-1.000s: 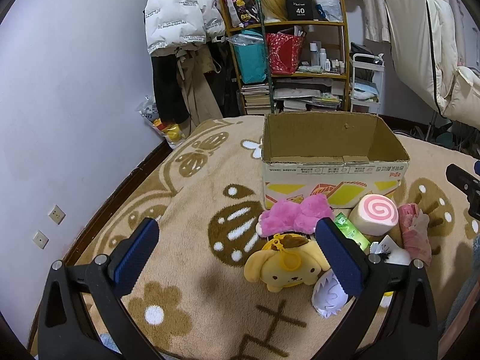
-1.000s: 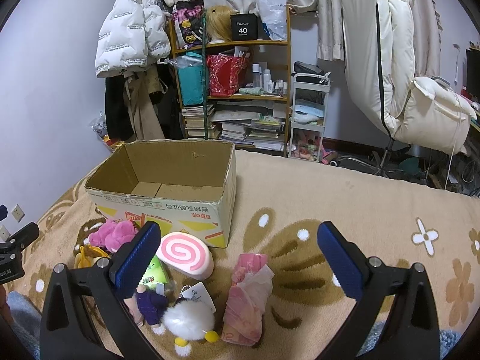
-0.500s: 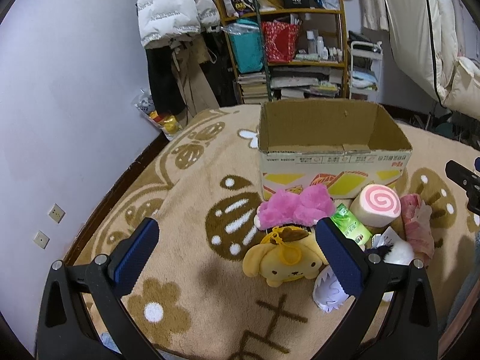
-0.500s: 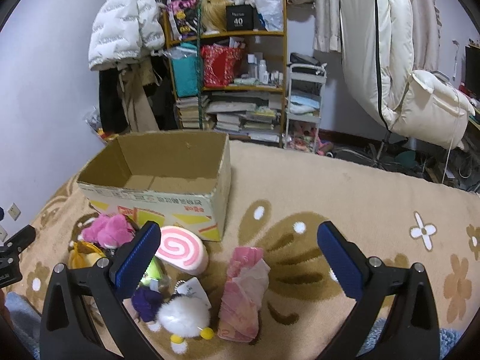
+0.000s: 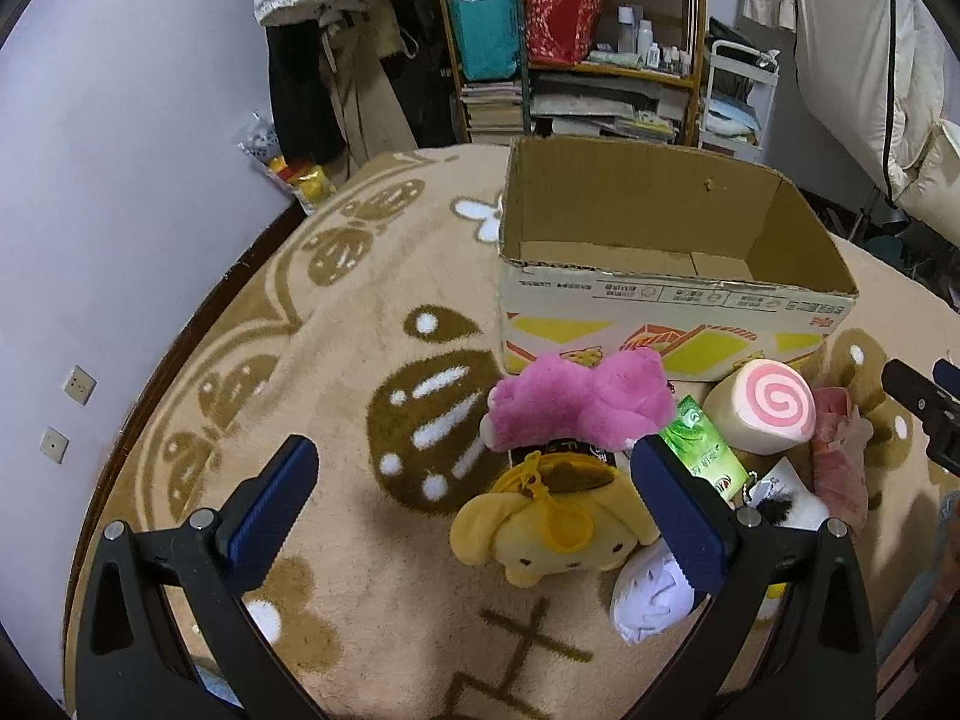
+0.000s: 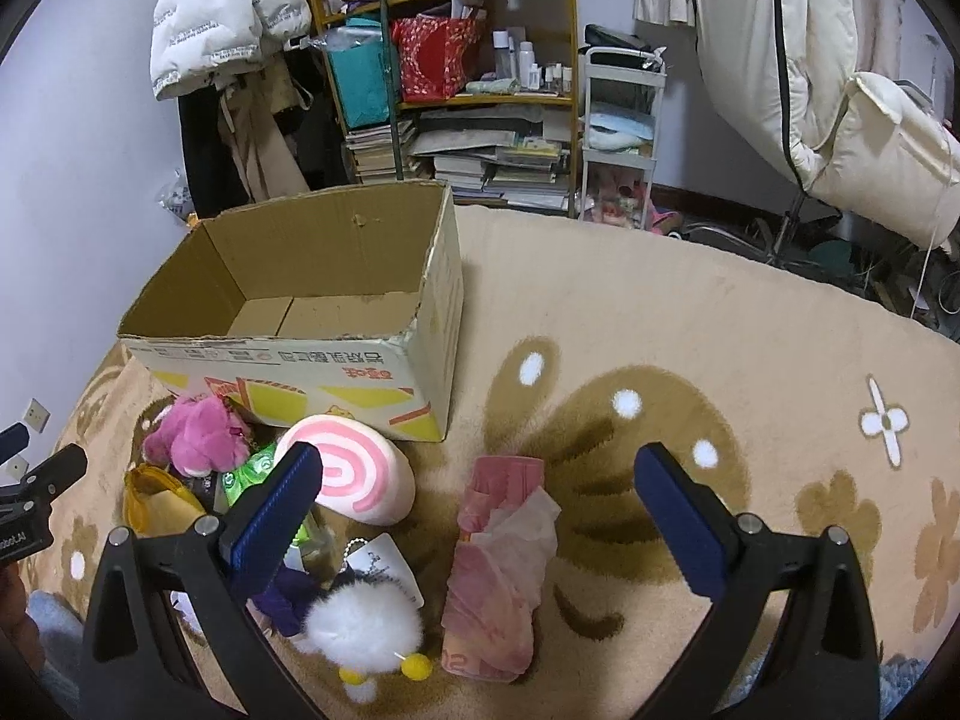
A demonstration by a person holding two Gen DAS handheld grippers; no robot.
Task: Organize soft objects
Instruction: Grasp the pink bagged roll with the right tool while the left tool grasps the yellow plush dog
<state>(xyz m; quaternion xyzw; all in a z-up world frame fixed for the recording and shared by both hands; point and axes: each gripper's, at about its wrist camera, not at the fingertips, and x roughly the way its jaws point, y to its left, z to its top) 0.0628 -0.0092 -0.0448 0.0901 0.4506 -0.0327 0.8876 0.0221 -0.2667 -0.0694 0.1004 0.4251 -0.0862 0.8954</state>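
Note:
An open cardboard box [image 5: 672, 294] stands on the beige rug; it also shows in the right wrist view [image 6: 288, 354]. In front of it lie a pink plush [image 5: 576, 405], a yellow dog plush [image 5: 558, 531], a pink swirl roll cushion [image 5: 762, 414], a green packet [image 5: 702, 459], a white pompom [image 6: 360, 630] and a pink tissue pack [image 6: 498, 570]. My left gripper [image 5: 474, 510] is open, above the rug just left of the yellow plush. My right gripper [image 6: 480, 516] is open, above the tissue pack.
A shelf with books and bags [image 6: 468, 90] and hanging coats [image 5: 324, 12] stand behind the box. A white cart [image 6: 618, 138] is at the back. The wall [image 5: 90, 240] runs along the rug's left edge.
Both grippers have moved forward and tilted down toward the pile of soft things. Both stay open and empty.

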